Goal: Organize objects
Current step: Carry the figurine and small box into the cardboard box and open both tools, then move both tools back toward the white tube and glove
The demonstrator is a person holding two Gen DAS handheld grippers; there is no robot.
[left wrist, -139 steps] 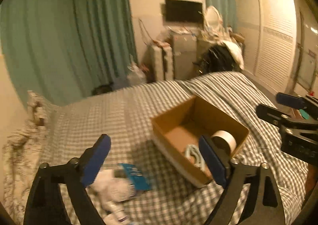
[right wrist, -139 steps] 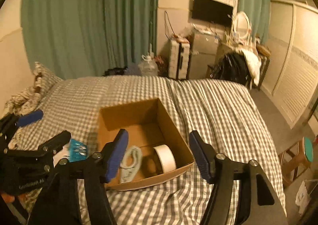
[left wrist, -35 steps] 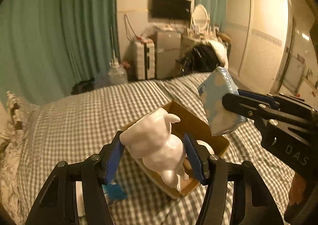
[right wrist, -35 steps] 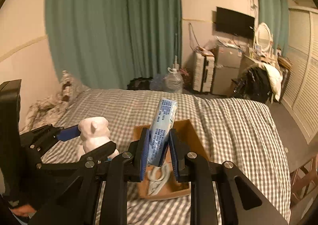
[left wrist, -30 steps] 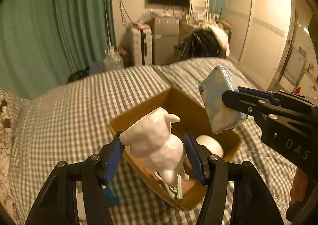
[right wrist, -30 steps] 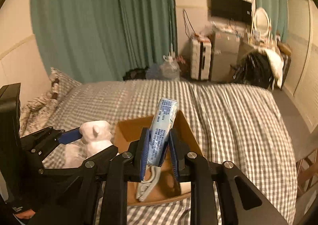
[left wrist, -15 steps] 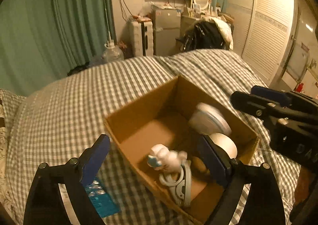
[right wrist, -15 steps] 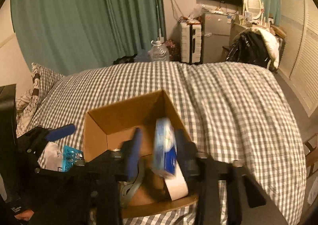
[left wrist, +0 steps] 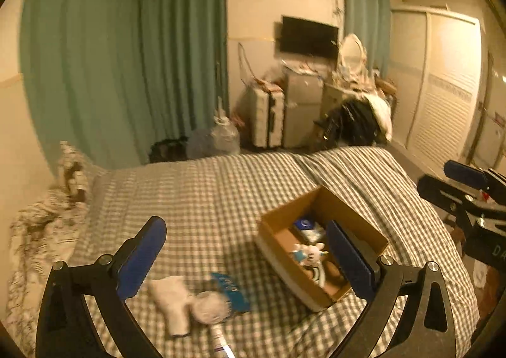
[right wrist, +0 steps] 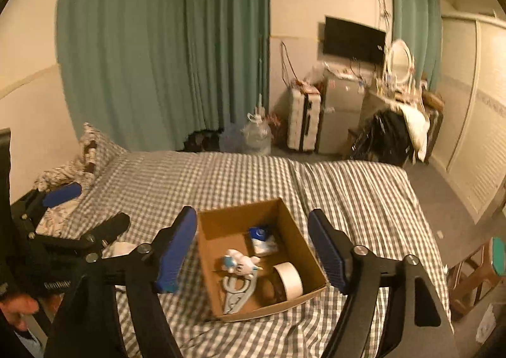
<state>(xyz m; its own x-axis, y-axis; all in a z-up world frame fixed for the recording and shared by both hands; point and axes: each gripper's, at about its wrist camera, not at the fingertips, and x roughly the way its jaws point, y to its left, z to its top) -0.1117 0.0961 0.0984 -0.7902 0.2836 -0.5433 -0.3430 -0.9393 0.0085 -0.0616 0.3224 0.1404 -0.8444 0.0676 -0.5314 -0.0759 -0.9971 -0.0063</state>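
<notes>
An open cardboard box sits on the checkered bed. In it lie a white toy figure, a blue-and-white packet, a roll of tape and a grey clip. My left gripper is open and empty, above the bed left of the box. My right gripper is open and empty, above the box. On the bed below the left gripper lie a white soft item, a blue packet and a small tube.
A pillow and crumpled bedding lie at the bed's left. Green curtains, a suitcase, a small fridge and a cluttered desk stand beyond the bed. A wardrobe is at the right. A stool stands by the bed's right edge.
Both grippers opened and dropped the white toy and the blue-and-white packet into the box. Both have since pulled up and back; the box looks smaller and farther.
</notes>
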